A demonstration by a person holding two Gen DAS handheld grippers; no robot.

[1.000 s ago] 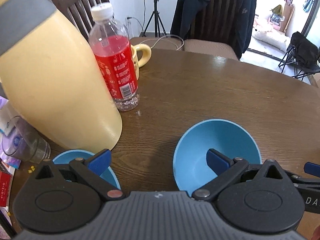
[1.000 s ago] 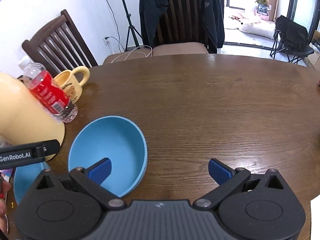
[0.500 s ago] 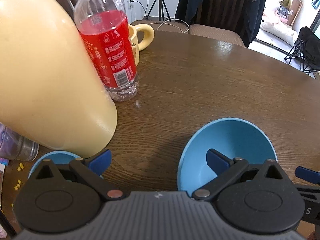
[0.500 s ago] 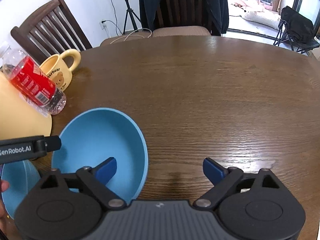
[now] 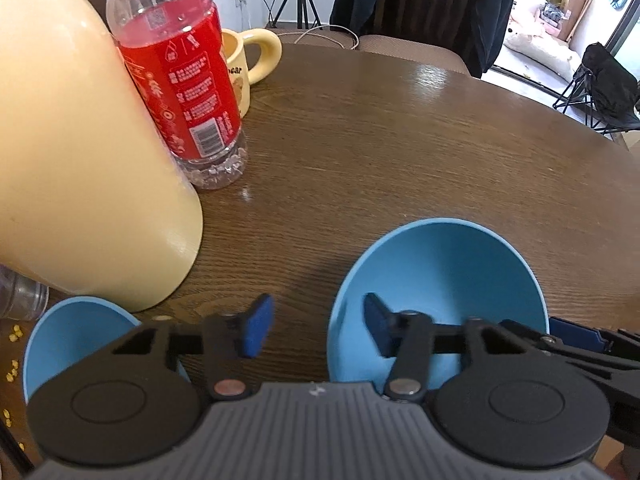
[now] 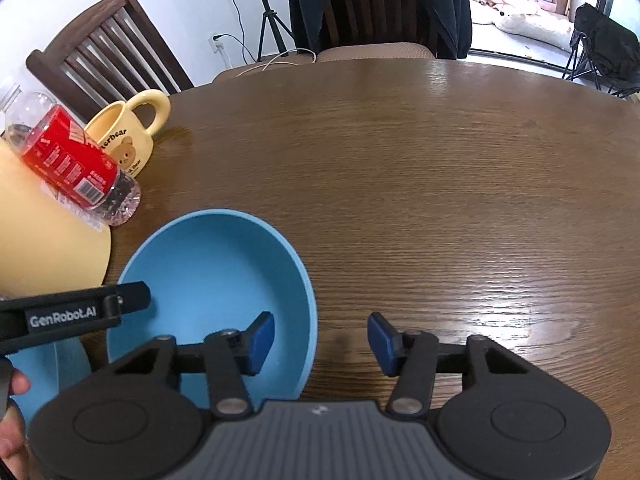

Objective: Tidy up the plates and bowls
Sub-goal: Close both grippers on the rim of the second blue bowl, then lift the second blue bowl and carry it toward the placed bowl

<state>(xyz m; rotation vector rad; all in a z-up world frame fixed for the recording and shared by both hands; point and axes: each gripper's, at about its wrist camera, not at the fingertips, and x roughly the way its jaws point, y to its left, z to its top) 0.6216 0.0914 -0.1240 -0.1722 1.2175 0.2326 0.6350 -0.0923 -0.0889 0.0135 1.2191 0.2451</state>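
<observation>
Here, in the left wrist view, the left gripper straddles the left wall of the large blue bowl, one pad outside over bare wood, the other inside the bowl; its fingers are closing and half-narrowed, and the pads do not yet look pressed on the rim. A small blue bowl sits at the near left edge of the bench, just beside a big cream jug, with a red-labelled bottle and a yellow mug behind. In the right wrist view, the right gripper straddles the opposite wall of the same bowl — one pad inside, one outside — its fingers likewise closing, with a gap to the rim apparent. The left tool's arm reaches in over the bowl's left side. The bowl looks like thin, stiff, matte plastic or silicone-like ware: probably light and unlikely to break, but its smooth sloping wall could slide out of a shallow pinch. Taking the rim squarely from both sides, pads well down the wall, seems the safest hold — then lift it level toward the small bowl.
</observation>
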